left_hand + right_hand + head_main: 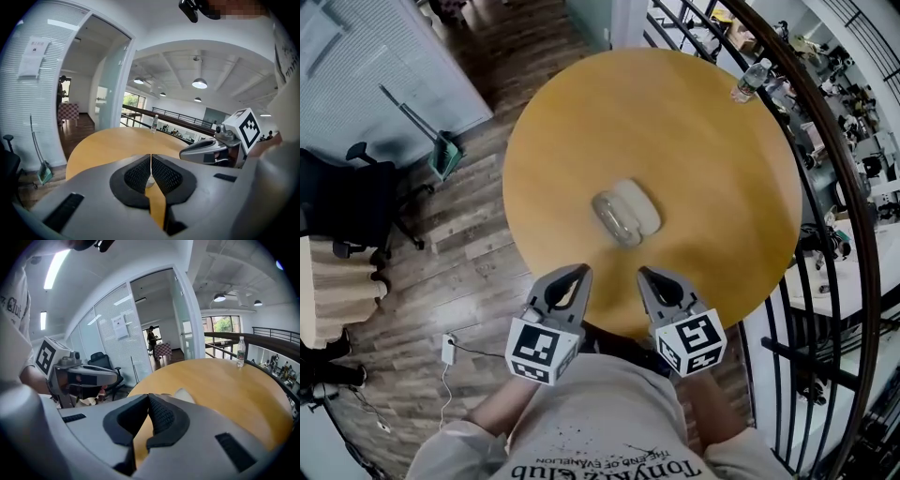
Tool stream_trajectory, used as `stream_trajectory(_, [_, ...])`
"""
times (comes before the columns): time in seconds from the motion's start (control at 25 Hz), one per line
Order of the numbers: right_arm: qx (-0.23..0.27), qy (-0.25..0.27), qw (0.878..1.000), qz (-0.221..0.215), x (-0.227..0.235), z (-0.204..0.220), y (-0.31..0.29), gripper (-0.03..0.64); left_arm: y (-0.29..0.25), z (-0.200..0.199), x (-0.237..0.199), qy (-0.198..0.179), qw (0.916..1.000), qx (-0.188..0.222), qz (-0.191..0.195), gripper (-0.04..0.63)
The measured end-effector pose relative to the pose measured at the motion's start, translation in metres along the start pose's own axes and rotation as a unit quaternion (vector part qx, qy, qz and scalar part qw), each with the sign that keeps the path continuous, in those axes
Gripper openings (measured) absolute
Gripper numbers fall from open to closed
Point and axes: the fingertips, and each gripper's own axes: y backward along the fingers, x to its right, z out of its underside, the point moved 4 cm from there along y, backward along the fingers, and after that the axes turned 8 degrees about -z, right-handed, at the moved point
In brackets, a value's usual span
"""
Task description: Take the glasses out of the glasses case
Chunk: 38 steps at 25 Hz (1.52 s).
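Observation:
A pale oval glasses case (626,212) lies in the middle of the round wooden table (703,169); its left half looks greyer than its right. No glasses show outside it. My left gripper (580,271) and right gripper (645,273) hover side by side over the table's near edge, short of the case, both shut and empty. In the left gripper view the jaws (150,159) meet along one line, and a sliver of the case (149,181) shows below. In the right gripper view the shut jaws (148,397) hide most of the case (185,395).
A clear water bottle (750,80) stands at the table's far right edge. A black railing (825,187) curves close round the right side. A black office chair (347,202) and a green dustpan (445,155) stand on the wood floor to the left.

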Motion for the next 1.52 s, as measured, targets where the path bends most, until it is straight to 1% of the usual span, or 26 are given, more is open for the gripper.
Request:
stream_trajectory(0.32, [-0.024,-0.003,1.0,-0.013,0.022,0.007,-0.035,0.025,-0.024,0.013,-0.016,-0.001,0.9998,-0.017,0.001,0.029])
stream_trajectory(0.44, [-0.036,-0.004,0.999,-0.015,0.03,0.013,-0.048,0.025,-0.032,0.022,-0.025,0.008,0.9995,-0.031,-0.003,0.029])
stream_trajectory(0.64, [-0.062,-0.003,0.998,-0.014,0.042,0.026,-0.069,0.025,-0.043,0.03,-0.036,0.02,0.9989,-0.042,-0.001,0.029])
stream_trajectory(0.76, [-0.077,0.001,0.997,-0.012,0.051,0.034,-0.08,0.025,-0.051,0.031,-0.04,0.016,0.999,-0.041,-0.002,0.029])
stream_trajectory(0.92, [-0.086,-0.007,0.996,-0.011,0.063,0.044,-0.093,0.025,-0.061,0.033,-0.044,0.012,0.999,-0.042,-0.001,0.029])
stream_trajectory(1.24, [-0.109,-0.01,0.994,-0.022,0.077,0.062,-0.115,0.026,-0.075,0.042,-0.047,0.019,0.9985,-0.051,0.003,0.029])
stream_trajectory(1.52, [-0.125,0.0,0.992,-0.028,0.09,0.076,-0.133,0.028,-0.082,0.05,-0.048,0.024,0.998,-0.059,0.006,0.029])
